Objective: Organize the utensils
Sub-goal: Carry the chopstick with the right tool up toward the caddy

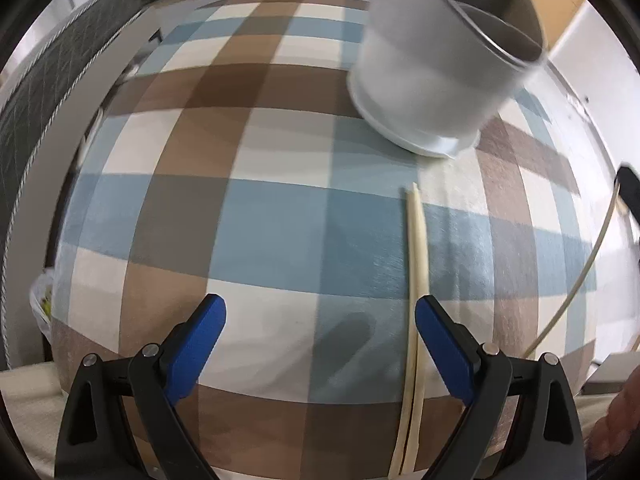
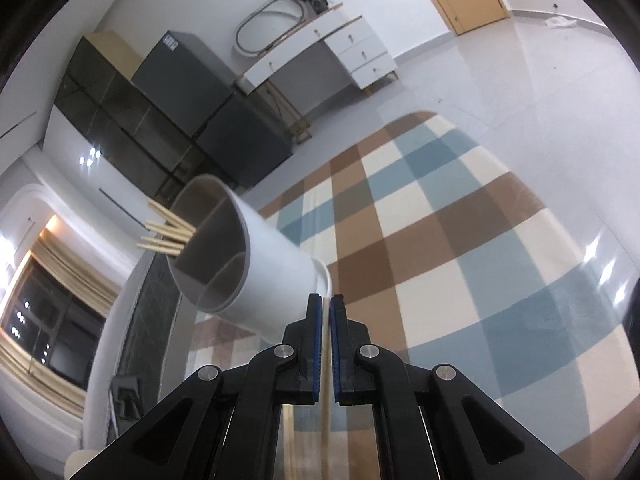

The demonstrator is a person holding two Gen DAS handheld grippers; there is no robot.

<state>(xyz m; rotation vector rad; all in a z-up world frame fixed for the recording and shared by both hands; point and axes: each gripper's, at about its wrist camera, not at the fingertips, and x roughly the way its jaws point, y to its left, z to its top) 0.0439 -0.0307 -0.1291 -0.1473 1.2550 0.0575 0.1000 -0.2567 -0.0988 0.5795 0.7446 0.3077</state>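
Hovering wide open, left gripper holds nothing; right gripper clamps a chopstick.

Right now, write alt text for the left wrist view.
Open left gripper hovers above two chopsticks lying on a checked tablecloth. A white utensil holder stands beyond them.

The white holder is motion-blurred and its top gets cut off by the frame edge. The chopsticks run off the bottom edge. Can't tell what the right tongs are pinching, just a pale sliver.
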